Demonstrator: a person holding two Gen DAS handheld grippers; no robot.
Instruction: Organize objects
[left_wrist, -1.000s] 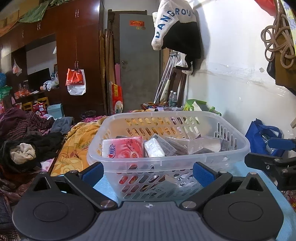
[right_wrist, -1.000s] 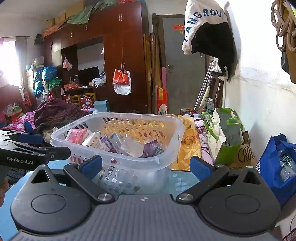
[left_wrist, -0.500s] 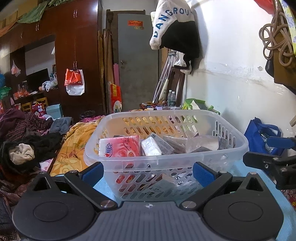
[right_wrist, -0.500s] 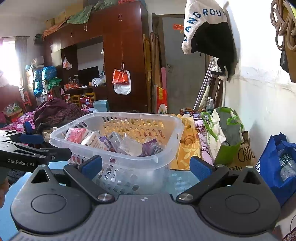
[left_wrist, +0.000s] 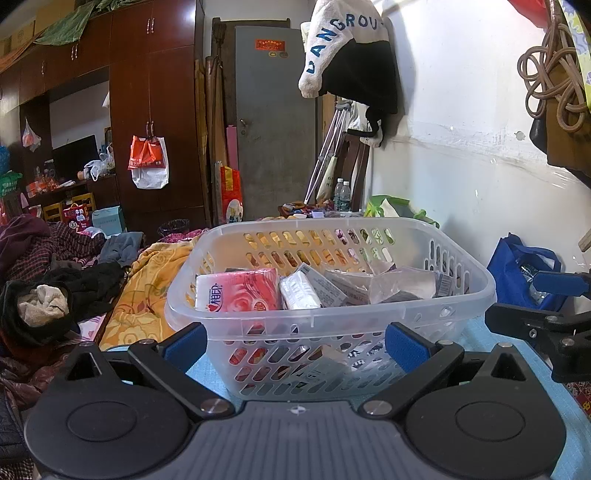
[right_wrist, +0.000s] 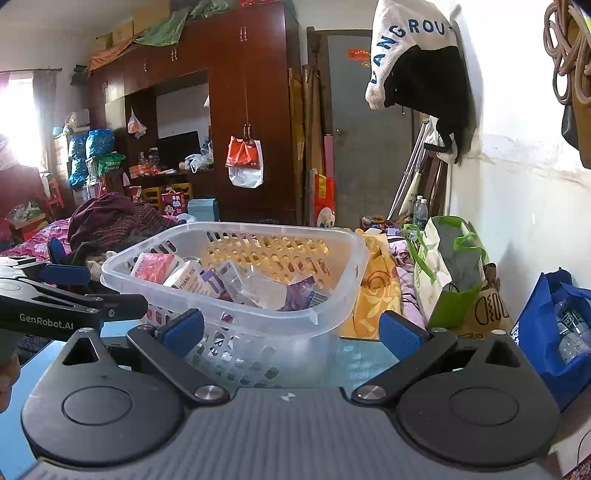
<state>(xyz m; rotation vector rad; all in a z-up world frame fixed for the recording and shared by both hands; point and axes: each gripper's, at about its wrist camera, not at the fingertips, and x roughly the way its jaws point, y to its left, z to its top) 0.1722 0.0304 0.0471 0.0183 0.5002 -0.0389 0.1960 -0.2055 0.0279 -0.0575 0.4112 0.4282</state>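
- Left tongs (left_wrist: 293, 341) are standing wide, blue pads (left_wrist: 184, 341) apart and gripping nothing; the basket's near wall is sitting between them.
- Right tongs (right_wrist: 291, 330) are also spreading wide and empty, aimed at the basket's right-hand corner.
- Clear plastic basket (left_wrist: 332, 321) is resting on the blue bench (left_wrist: 207, 363), just ahead of both tongs.
- Left view is looking straight into it: a pink tissue pack (left_wrist: 238, 291) is lying at the left, a white packet (left_wrist: 298, 295) beside it, crumpled clear wrappers (left_wrist: 402, 282) to the right.
- Right view is showing the basket (right_wrist: 332, 258) from its right side, with a "THANK YOU" box (right_wrist: 188, 280) and a purple packet (right_wrist: 301, 295) that the left view is not making plain.
- Each view is catching the other tongs at its edge; only the right one is showing the green bag (right_wrist: 450, 273) on the bed.
- Blue bag (left_wrist: 517, 273) is sitting against the wall.
- Farther back, a dark wardrobe (left_wrist: 155, 110) and grey door (left_wrist: 275, 122) are closing the room.
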